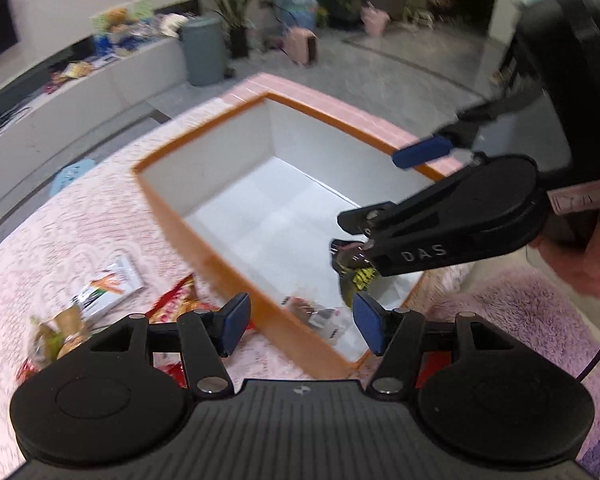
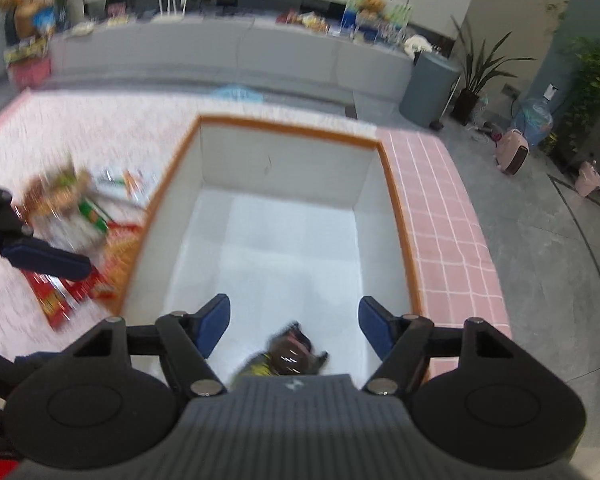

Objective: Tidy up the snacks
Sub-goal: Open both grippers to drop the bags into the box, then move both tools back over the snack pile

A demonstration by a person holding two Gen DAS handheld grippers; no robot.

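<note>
Both the left tool (image 1: 300, 322) and the right tool (image 2: 294, 326) stand apart, empty. A dark yellow-printed snack packet (image 2: 290, 354) lies inside the orange-rimmed white box (image 2: 284, 160) near the pink-tiled tabletop's (image 2: 440, 208) edge.

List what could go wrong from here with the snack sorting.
1. The right gripper is open above the dark snack packet inside the orange-rimmed box; the packet looks just released, so it may land crumpled against the near wall.
2. The left gripper hangs open over the box's near rim, close to the right one; the two tools could bump.
3. Loose packets lie against the box's outer wall, awkward to grasp.
</note>
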